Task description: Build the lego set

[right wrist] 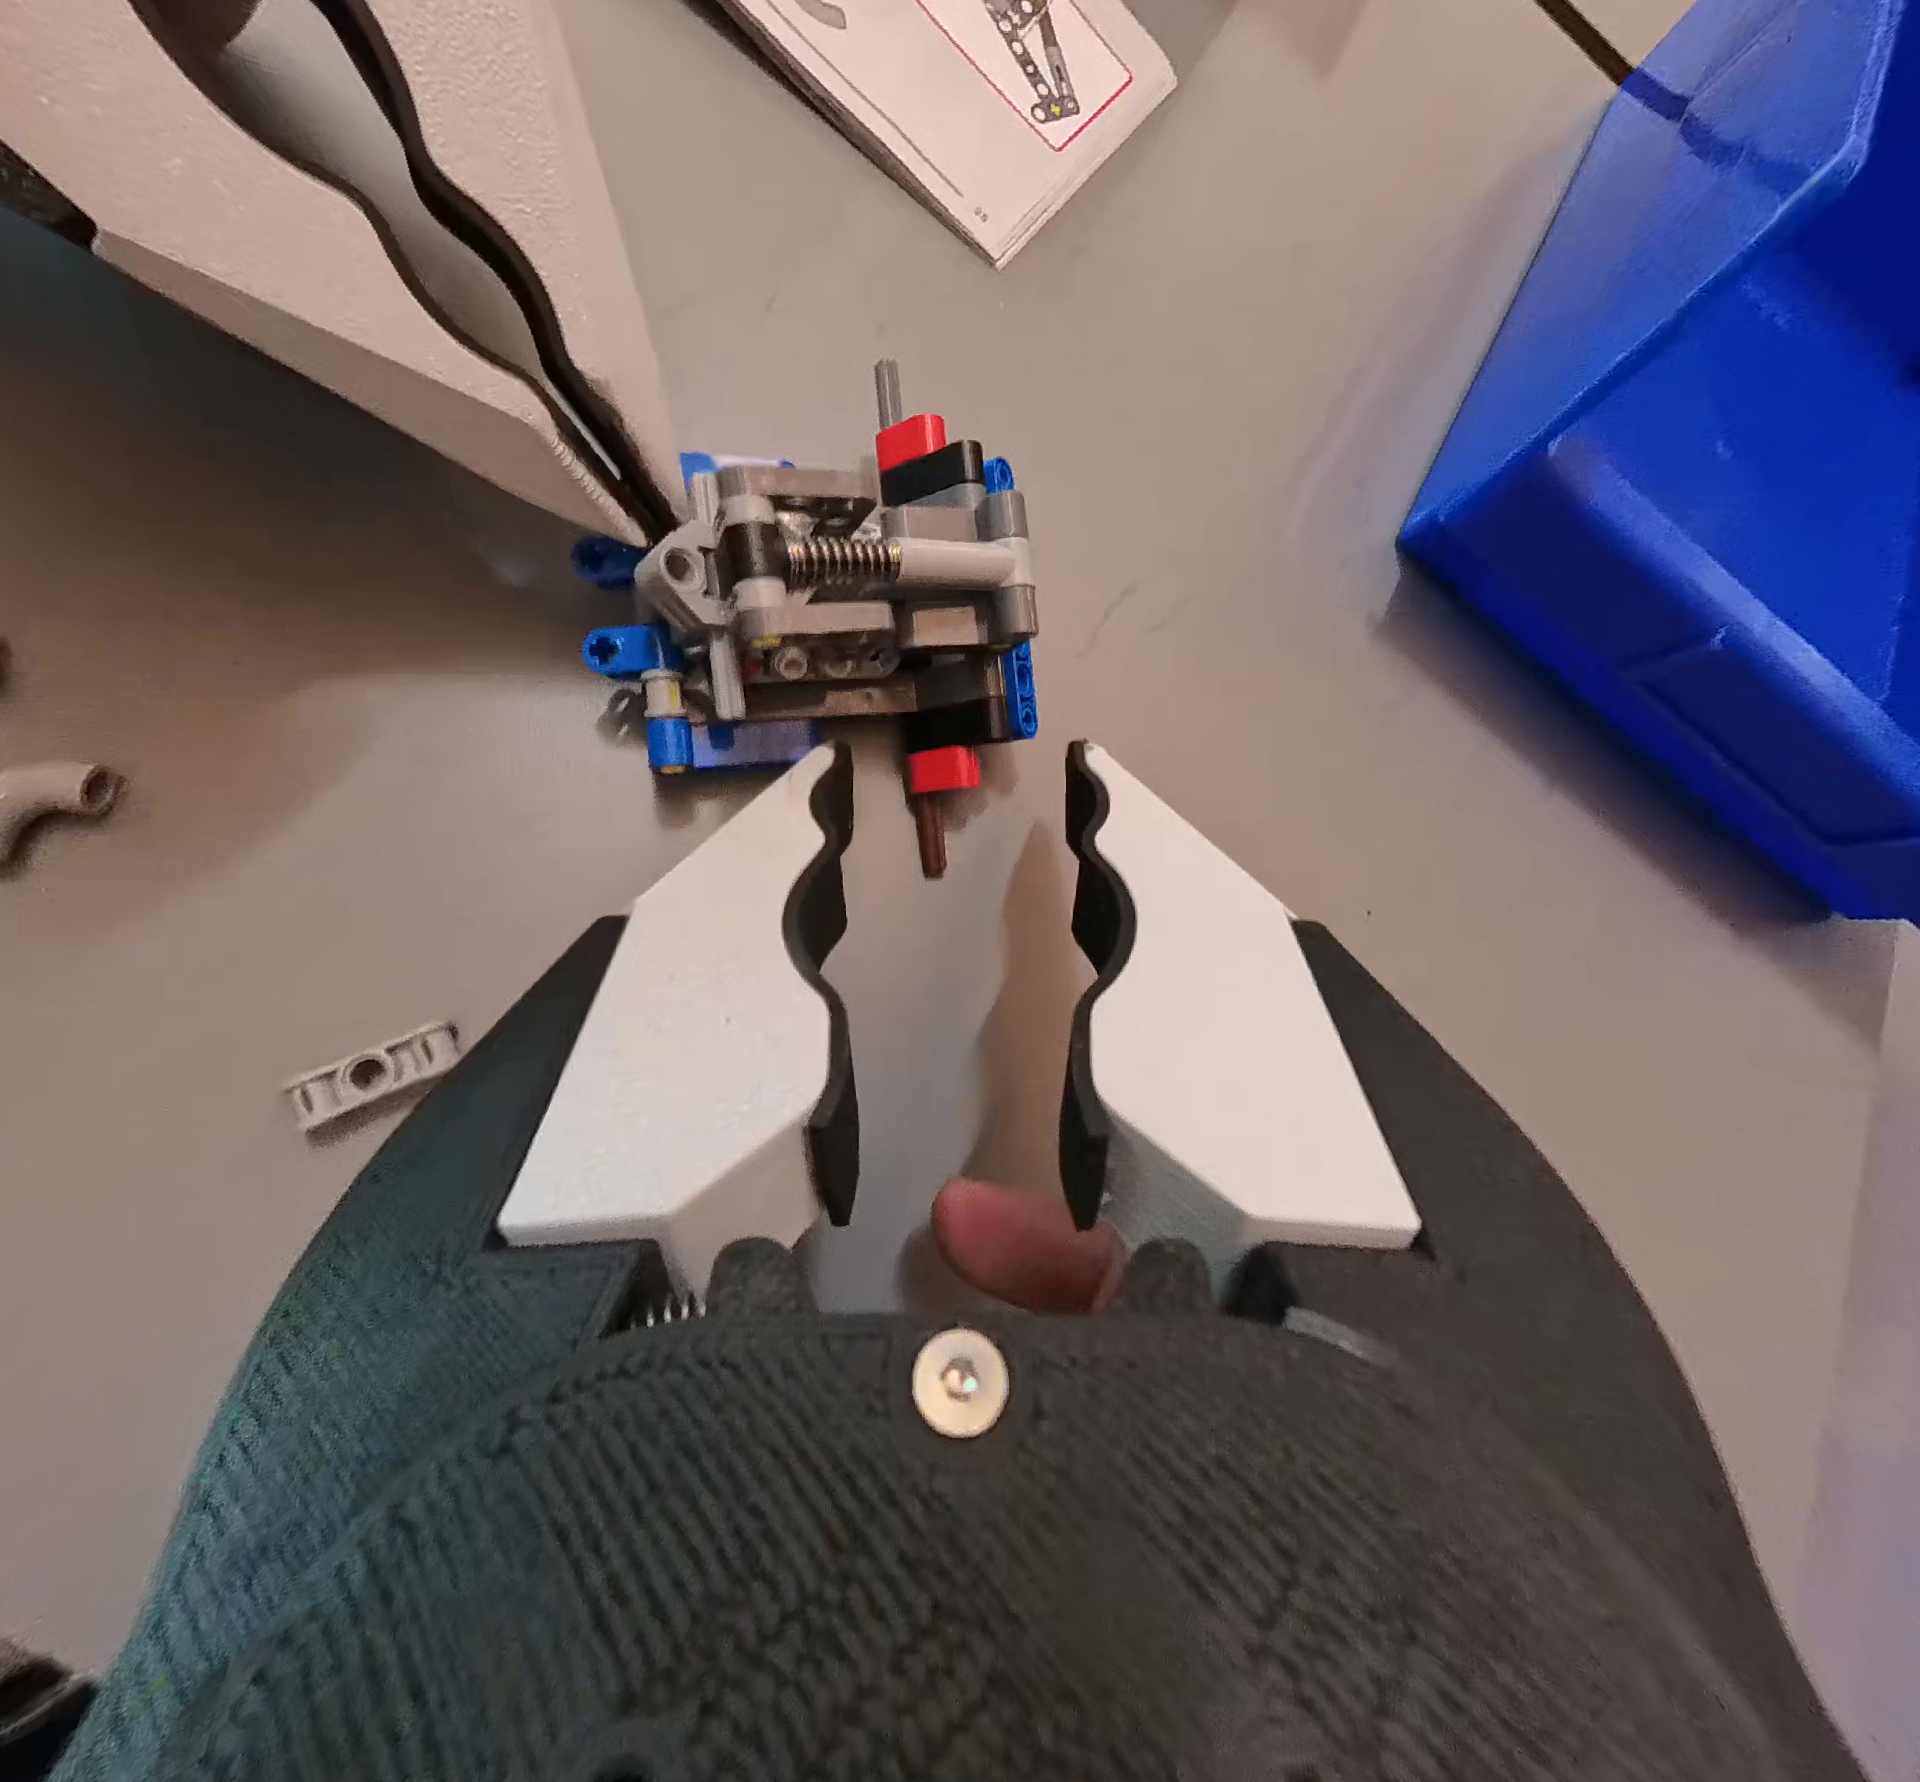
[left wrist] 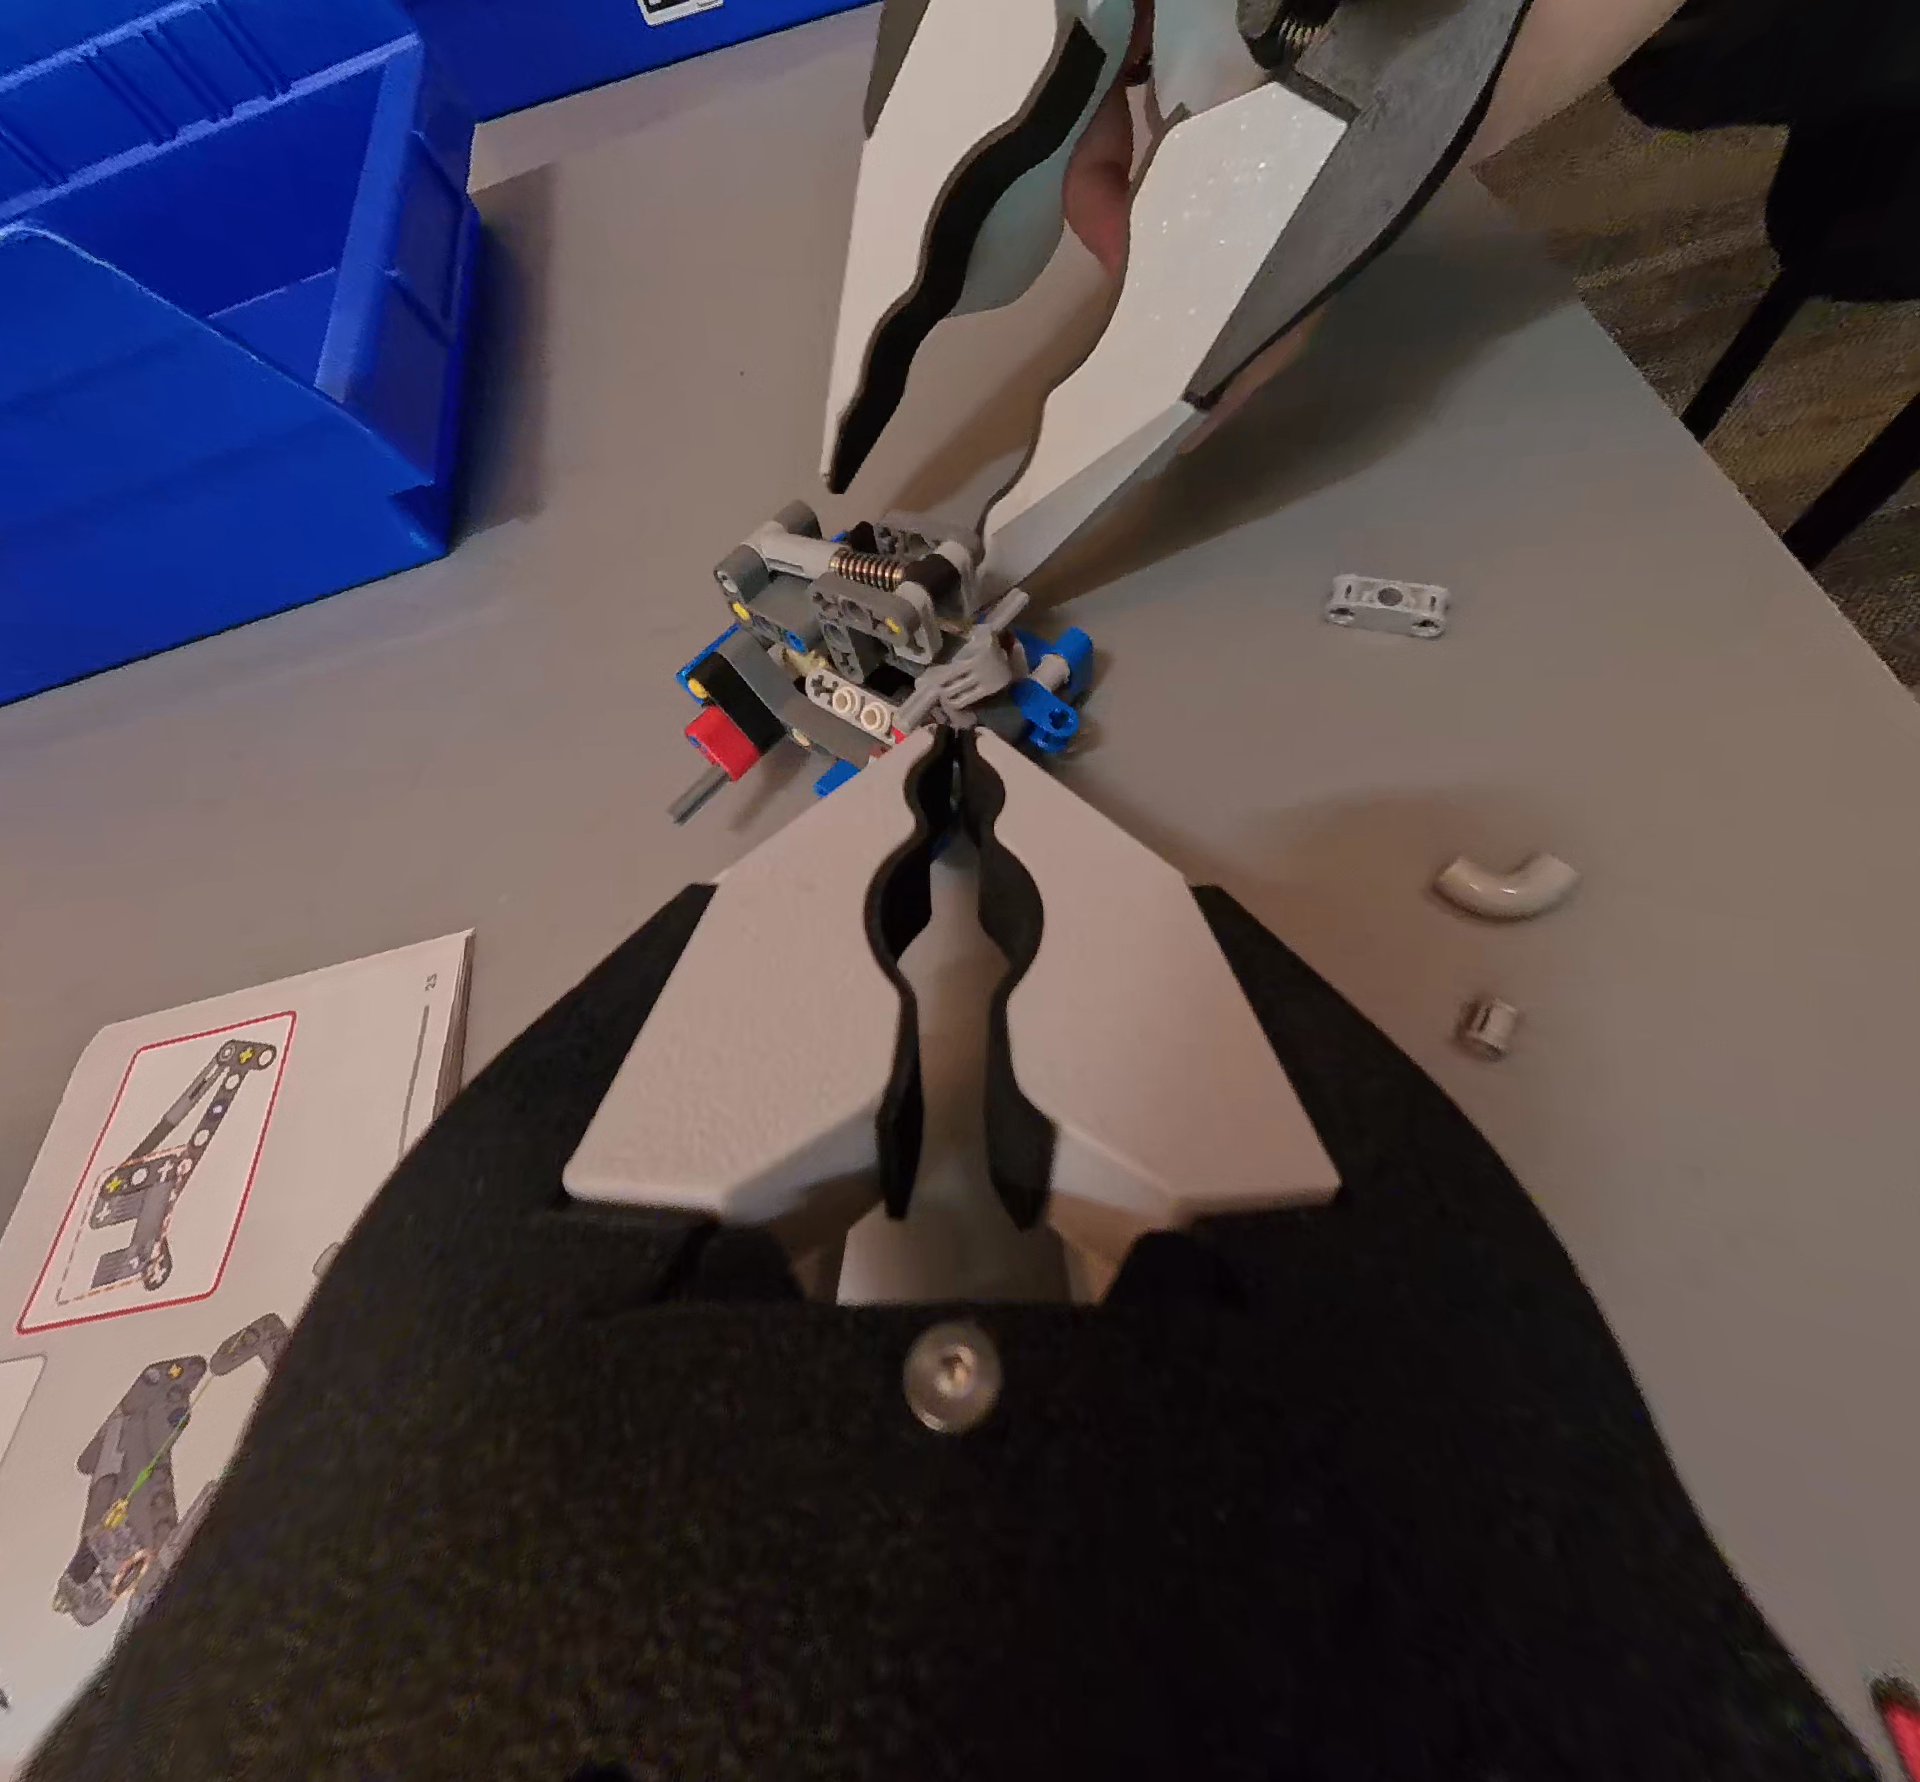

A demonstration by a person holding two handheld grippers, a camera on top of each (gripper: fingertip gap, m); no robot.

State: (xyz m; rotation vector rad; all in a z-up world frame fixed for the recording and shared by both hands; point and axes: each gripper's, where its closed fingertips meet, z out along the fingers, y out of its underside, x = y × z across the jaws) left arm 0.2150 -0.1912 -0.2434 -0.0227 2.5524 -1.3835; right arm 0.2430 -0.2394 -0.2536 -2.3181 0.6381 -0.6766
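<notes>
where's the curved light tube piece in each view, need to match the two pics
Left wrist view: the curved tube lies on the grey table at the right, just above a small bushing.
Right wrist view: the same tube lies at the far left edge, partly cut off.
Shared landmark: the brick assembly with the metal spring, near the centre in both.

Two hand-held grippers in black and pale grey

Each gripper, left [left wrist: 951,745] and right [right wrist: 961,756], has a coarse black printed body with one silver screw at its centre, two pale grey wedge-shaped fingers, and wavy black rubber pads lining the jaws' inner edges.
</notes>
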